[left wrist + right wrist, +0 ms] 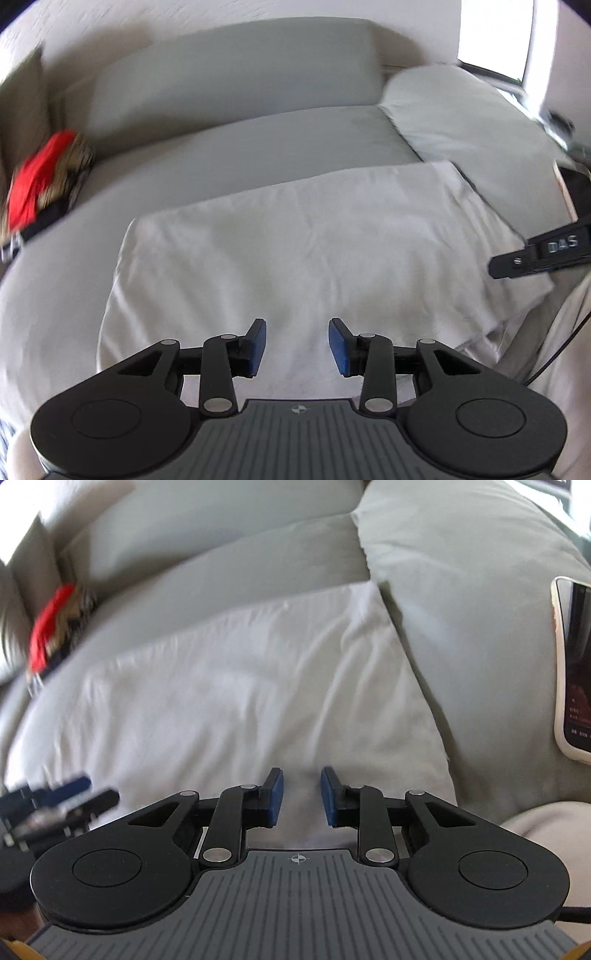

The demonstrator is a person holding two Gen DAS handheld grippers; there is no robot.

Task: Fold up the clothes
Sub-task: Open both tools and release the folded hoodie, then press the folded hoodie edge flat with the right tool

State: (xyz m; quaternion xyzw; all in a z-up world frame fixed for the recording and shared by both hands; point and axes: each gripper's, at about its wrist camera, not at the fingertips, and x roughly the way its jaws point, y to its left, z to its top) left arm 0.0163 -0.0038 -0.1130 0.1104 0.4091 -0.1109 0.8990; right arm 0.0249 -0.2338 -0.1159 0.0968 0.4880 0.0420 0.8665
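Though folded flat on the grey sofa (236,144), white soft cotton cloth (295,236): light, limp; grip corners. Left gripper (297,347), right gripper (302,797): parted, empty.

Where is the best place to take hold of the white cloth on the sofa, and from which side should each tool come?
The white cloth lies flat as a rough rectangle, so its two near corners are probably the best grip. The left tool and the right tool, both open above it, would each come from the near edge, one finger sliding under the hem. The far edge is harder to reach.
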